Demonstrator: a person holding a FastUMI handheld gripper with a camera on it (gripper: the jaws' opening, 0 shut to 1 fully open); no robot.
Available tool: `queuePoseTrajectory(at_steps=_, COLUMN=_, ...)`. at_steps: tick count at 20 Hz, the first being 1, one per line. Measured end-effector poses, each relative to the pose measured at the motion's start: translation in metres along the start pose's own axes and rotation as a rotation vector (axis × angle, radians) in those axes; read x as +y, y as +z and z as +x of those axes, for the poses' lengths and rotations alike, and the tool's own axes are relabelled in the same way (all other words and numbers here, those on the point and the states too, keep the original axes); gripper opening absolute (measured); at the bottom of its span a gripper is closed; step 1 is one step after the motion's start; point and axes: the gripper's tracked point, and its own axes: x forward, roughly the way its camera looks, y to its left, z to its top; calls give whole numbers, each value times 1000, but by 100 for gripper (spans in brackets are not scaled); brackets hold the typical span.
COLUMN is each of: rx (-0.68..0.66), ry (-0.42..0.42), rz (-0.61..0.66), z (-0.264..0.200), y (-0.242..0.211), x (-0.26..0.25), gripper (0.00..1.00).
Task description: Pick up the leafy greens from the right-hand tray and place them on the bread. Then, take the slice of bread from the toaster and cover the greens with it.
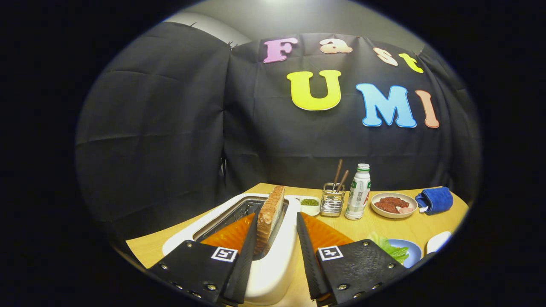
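Gripper [276,251]: lower centre of the frame, fingers spread wide and straddling the toaster's near end; the left finger lies against the near edge of the bread, the right finger stands clear of it over the table, so nothing is clamped.
Slice of bread [270,215]: upright on edge in the toaster slot, between the fingers and running away from them, crust side up.
Toaster [273,273]: white, long body with a dark open slot, under and just ahead of the fingers, lower centre.
Leafy greens [390,249]: lower right, on the blue plate [411,249], partly hidden behind the right finger.
White object [439,241]: far lower right beside the plate; too cut off to identify.
Table [384,228]: light wood, spanning the lower part of the frame.
Small white dish [310,204]: just beyond the toaster, holds something green.
Wire holder [332,202]: centre, with sticks standing in it.
Bottle [358,192]: upright, just right of the holder.
Bowl [393,205]: right of the bottle, reddish food inside.
Blue cloth [435,199]: rolled, far right, beside the bowl.
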Motion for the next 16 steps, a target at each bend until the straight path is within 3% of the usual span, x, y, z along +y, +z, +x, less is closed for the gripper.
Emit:
queuePoseTrajectory(at_steps=3, rx=-6, ry=42, rz=-21, z=0, y=1, x=13, gripper=51)
queuePoseTrajectory(at_steps=4, rx=3, ry=54, rz=-13, z=-1, y=-4, x=16, gripper=18)
queuePoseTrajectory(at_steps=6, rx=13, ry=55, rz=-5, z=0, y=-7, x=17, gripper=11)
queuePoseTrajectory(at_steps=7, rx=8, ry=61, rz=-5, z=-1, y=-6, x=16, gripper=4)
queuePoseTrajectory(at_steps=16, rx=-105, ry=105, rz=101, z=-22, y=39, x=7, gripper=4)
